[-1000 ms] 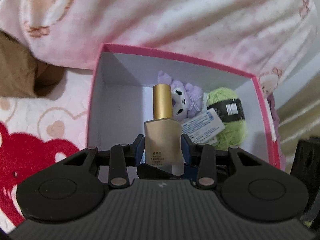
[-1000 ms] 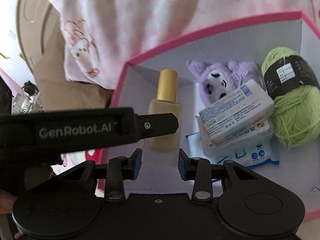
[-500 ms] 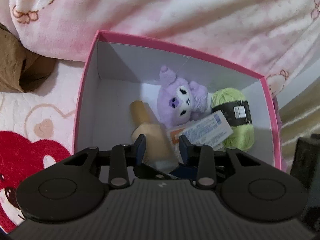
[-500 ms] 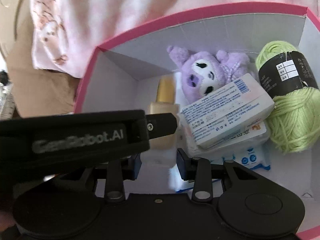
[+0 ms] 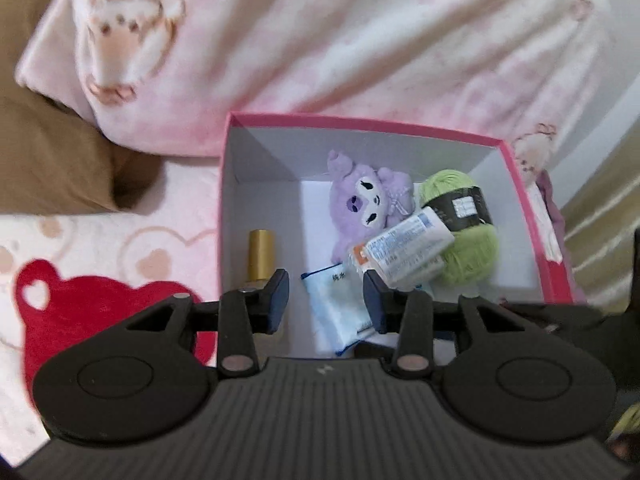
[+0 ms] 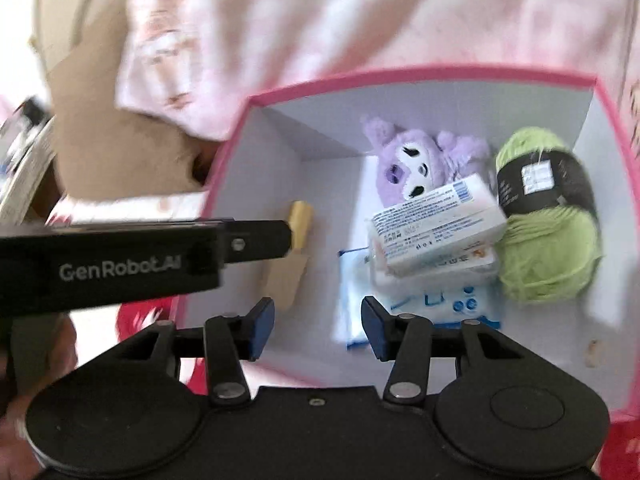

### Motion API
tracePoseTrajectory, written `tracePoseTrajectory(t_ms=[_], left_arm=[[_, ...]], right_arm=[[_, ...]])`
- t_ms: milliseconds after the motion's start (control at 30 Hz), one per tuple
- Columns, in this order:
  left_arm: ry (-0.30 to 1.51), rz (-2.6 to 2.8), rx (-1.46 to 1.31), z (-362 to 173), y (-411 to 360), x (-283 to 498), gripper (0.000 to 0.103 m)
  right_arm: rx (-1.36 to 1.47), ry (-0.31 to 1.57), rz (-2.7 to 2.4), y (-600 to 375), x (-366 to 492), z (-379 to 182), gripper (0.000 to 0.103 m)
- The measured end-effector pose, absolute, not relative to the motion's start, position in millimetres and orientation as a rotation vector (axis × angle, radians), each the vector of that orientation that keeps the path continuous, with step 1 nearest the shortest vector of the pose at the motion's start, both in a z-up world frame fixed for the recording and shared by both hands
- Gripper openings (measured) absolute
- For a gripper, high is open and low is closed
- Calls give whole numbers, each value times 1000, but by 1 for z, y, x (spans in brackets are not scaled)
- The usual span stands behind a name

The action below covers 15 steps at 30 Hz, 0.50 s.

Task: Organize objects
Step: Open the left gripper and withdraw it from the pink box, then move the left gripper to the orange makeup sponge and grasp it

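1. I'm looking down into the pink box (image 5: 532,208) sitting on a bed cover printed with hearts and a red bear (image 5: 80,312); a pink pillow (image 5: 320,40) is lying just beyond its far wall.
2. My left gripper (image 5: 325,300) is spreading its jaws right now, and nothing is sitting between the pads, just the white floor of the box below them.
3. The gold-capped bottle (image 5: 261,254) is lying on the box floor against the left wall, cap pointing to the far side, partly hidden behind my left gripper's left finger.
4. My right gripper (image 6: 317,328) is widening too, jaws empty, hovering over the near edge of the box.
5. In the right wrist view, the left gripper's black finger is reaching across from the left, its tip covering part of the bottle.
6. The purple plush toy (image 6: 420,160) is resting at the far side of the box, middle.
7. The green yarn ball (image 6: 548,240) is sitting on the right, touching the white carton (image 6: 436,220).
8. That carton is leaning over the plush and lying on top of a blue-and-white tissue pack (image 6: 432,300).
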State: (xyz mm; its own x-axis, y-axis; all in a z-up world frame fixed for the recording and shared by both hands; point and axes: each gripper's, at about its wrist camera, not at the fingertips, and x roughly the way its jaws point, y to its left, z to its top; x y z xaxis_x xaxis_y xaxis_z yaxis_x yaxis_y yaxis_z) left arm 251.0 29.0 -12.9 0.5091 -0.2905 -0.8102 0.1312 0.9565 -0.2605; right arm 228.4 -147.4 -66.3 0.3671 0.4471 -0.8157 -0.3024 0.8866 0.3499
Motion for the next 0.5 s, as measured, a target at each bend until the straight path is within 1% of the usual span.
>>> tracePoseTrajectory(t_ms=[67,133,233,400,433,500], left_arm=[[996,-275,-156,2,33,235,45],[981,-285,-140,15,36,220,50],[962,-307,-102,33,37,198,54],[962,-345,-76,48,36,166,55],[968,-346,-79,50,35,160,53],[973,-364,-98,56,34,145,53]], right_arm=[[114,1079,504,-158,214,-51,53],[65,1056,511,-166,199,-34,53],[41,1022,533,-186,170,-12,54],[21,952,564,-211,135,14,54],[19,944,565,-213,130,16,54],[12,931,574,-218,118,22,54]])
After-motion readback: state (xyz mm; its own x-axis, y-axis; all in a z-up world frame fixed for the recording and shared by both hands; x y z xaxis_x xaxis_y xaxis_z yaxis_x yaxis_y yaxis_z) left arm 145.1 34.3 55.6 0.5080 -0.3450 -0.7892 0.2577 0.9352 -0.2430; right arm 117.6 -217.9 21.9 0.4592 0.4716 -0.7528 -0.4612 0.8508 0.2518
